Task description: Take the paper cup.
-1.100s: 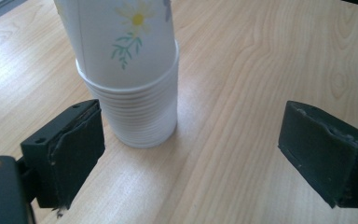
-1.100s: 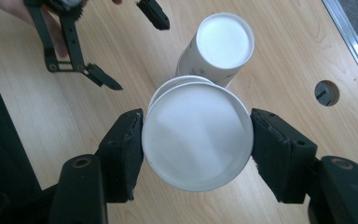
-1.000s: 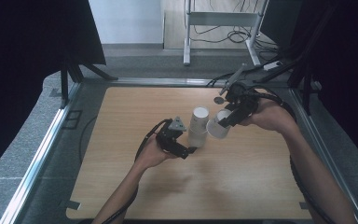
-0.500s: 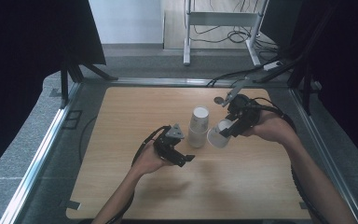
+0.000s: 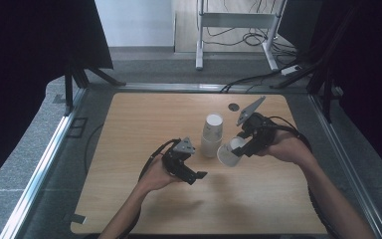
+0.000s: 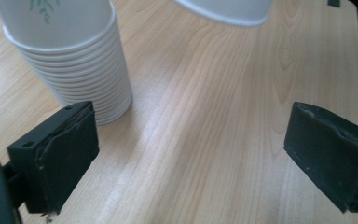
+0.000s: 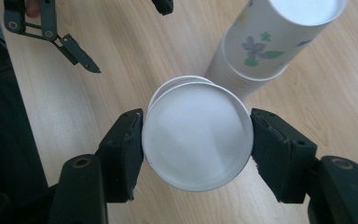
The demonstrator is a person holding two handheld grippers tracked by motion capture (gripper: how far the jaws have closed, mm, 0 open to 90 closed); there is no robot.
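Observation:
A stack of white paper cups [image 5: 212, 135] with a flower print stands upside down near the middle of the wooden table [image 5: 129, 124]. My right gripper [image 5: 242, 146] is shut on a single white cup [image 5: 229, 152], held tilted just right of the stack. In the right gripper view the pads press both sides of this cup [image 7: 196, 140], its base toward the camera, with the stack [image 7: 270, 42] behind it. My left gripper [image 5: 195, 168] sits lower left of the stack, and its jaws have just been opening with nothing between them. The left gripper [image 6: 191, 149] view shows the stack [image 6: 74, 70] beyond its left jaw.
A small black disc [image 5: 234, 106] lies on the table behind the stack. Metal frame legs [image 5: 199, 35] and cables [image 5: 258, 79] stand on the floor beyond the far edge. Dark curtains flank both sides.
My right gripper has come down and leftward with the single cup, closer to the tabletop. The left gripper has drawn back from the stack and its jaws stand wider.

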